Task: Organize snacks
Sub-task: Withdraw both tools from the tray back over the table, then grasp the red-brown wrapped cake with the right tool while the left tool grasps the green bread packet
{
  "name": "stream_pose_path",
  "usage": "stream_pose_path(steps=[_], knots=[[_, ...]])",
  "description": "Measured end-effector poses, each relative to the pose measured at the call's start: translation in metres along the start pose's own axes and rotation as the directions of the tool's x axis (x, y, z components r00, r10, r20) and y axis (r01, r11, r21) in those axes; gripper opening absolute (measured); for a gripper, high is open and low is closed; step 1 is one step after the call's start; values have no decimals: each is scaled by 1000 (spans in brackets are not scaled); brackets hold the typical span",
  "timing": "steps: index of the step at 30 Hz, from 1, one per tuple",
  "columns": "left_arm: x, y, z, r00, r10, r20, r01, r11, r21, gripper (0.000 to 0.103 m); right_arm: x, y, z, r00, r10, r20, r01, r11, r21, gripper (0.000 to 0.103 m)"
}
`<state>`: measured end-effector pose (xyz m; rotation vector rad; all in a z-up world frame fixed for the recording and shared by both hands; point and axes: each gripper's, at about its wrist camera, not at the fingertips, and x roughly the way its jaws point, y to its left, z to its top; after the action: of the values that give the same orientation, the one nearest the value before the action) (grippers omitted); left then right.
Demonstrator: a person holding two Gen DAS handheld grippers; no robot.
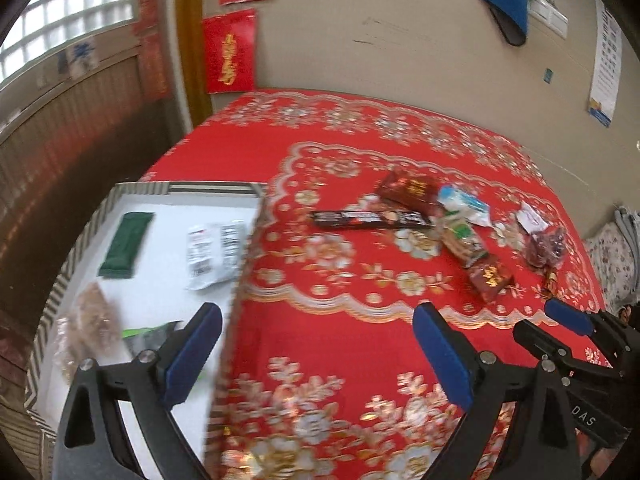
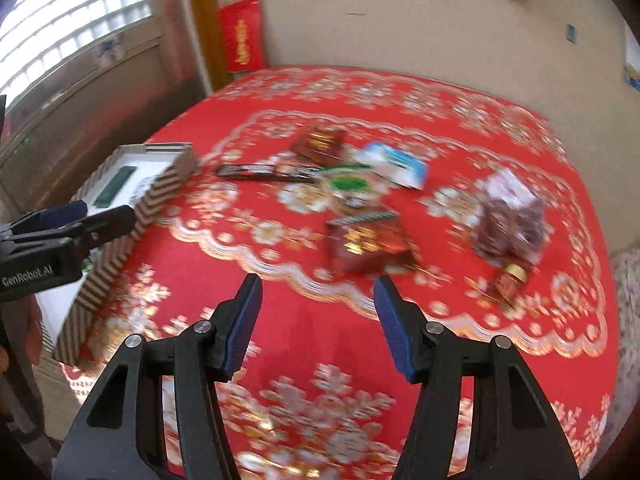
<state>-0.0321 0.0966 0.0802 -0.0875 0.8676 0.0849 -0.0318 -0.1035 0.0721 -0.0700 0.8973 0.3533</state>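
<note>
A striped-rim box (image 1: 244, 256) (image 2: 160, 196) sits at the table's left edge, holding a green packet (image 1: 126, 244), a white packet (image 1: 216, 254), a clear bag of brown snacks (image 1: 86, 328) and a green-black packet (image 1: 154, 334). Loose snacks lie mid-table: a long dark bar (image 1: 370, 219) (image 2: 264, 172), red packets (image 1: 408, 190) (image 2: 368, 246), a white-blue packet (image 2: 394, 164), a green-label pack (image 2: 348, 186), a bag of dark red fruit (image 2: 512, 220). My left gripper (image 1: 316, 350) is open and empty over the box's right wall. My right gripper (image 2: 318, 322) is open and empty just short of the red packet.
The table has a red floral cloth (image 2: 320, 360). A small red jar (image 2: 508, 280) lies near the right edge. The right gripper's fingers (image 1: 568, 316) show at the left view's right side. A wall stands behind, a window at left.
</note>
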Motion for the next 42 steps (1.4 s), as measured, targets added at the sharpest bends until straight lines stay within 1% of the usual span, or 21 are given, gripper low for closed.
stream_pose_path(steps=[3, 10, 14, 17, 21, 23, 29, 36, 42], knots=[[7, -17, 1, 1000, -19, -17, 19, 1000, 16, 98, -2, -18, -6, 1000, -17, -4, 17, 999, 30, 58], [23, -52, 7, 999, -28, -43, 31, 998, 55, 98, -6, -51, -13, 999, -39, -1, 39, 996, 84, 58], [33, -63, 15, 997, -45, -54, 47, 998, 36, 98, -5, -60, -14, 999, -42, -4, 43, 994, 101, 58], [43, -71, 21, 996, -58, -67, 59, 998, 12, 98, -4, -66, -14, 999, -44, -6, 45, 993, 108, 61], [61, -81, 30, 990, -88, -108, 86, 996, -23, 98, -1, -72, -13, 999, -34, -8, 34, 992, 118, 61], [70, -85, 35, 988, -87, -124, 83, 996, -34, 98, 1, -74, -12, 999, -34, -10, 35, 992, 118, 61], [85, -96, 46, 989, -72, -127, 67, 997, -48, 98, 8, -78, -9, 1000, -24, -17, 26, 993, 116, 61], [104, -111, 54, 988, -48, -145, 44, 999, -27, 98, 17, -74, -1, 1000, -11, -24, 13, 995, 95, 61], [120, -123, 58, 984, -57, -169, 53, 998, -27, 98, 22, -78, 2, 1000, 0, -24, 3, 995, 103, 61]])
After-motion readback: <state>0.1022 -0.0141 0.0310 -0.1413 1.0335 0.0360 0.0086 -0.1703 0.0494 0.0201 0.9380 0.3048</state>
